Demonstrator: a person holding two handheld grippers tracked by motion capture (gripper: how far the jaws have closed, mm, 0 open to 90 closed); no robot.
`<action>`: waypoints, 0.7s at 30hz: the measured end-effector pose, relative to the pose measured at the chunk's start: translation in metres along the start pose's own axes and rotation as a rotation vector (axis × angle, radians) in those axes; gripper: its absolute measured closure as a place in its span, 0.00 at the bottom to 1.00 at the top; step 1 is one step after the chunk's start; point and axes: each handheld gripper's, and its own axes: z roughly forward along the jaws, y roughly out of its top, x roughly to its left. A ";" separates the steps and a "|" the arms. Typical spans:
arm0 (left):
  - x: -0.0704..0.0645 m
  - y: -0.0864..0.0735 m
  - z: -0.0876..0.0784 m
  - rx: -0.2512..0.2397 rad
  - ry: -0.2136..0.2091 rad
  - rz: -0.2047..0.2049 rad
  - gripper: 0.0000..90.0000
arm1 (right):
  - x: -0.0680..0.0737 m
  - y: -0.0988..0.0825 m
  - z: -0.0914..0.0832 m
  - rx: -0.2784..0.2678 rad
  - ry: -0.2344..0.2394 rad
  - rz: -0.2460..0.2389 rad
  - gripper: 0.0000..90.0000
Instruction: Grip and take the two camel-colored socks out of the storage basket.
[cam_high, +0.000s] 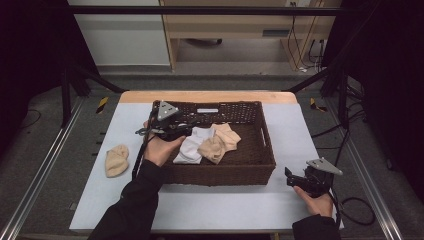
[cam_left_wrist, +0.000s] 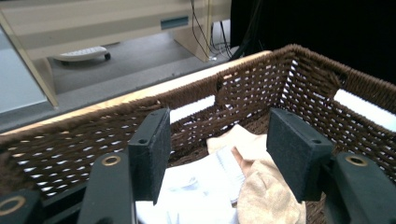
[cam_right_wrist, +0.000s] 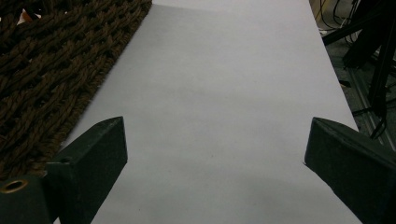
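high view: left gripper (cam_high: 186, 131) over basket (cam_high: 260, 132) left end, jaws apart, empty; white sock (cam_high: 191, 147) and beige socks (cam_high: 220, 142) inside; another beige sock (cam_high: 116, 160) near worktop (cam_high: 225, 205) left edge | left gripper view: spread jaws above white sock (cam_left_wrist: 196, 191) | right gripper view: right gripper (cam_right_wrist: 215, 154) released over bare worktop beside basket

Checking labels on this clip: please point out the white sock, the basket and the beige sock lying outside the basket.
white sock (cam_high: 190, 148), high view, middle of the fabric.
basket (cam_high: 220, 175), high view, near outer wall.
beige sock on the table (cam_high: 116, 160), high view, centre of the sock.
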 end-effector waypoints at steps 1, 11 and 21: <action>-0.001 -0.001 0.004 0.008 0.001 0.007 0.45 | 0.000 0.000 0.000 0.001 0.000 0.002 0.07; -0.012 -0.013 0.034 0.086 -0.004 0.050 0.48 | 0.000 0.000 0.000 -0.002 0.002 0.003 0.07; -0.020 -0.029 0.060 0.216 -0.062 0.076 0.50 | 0.000 0.000 0.000 -0.003 0.001 0.003 0.07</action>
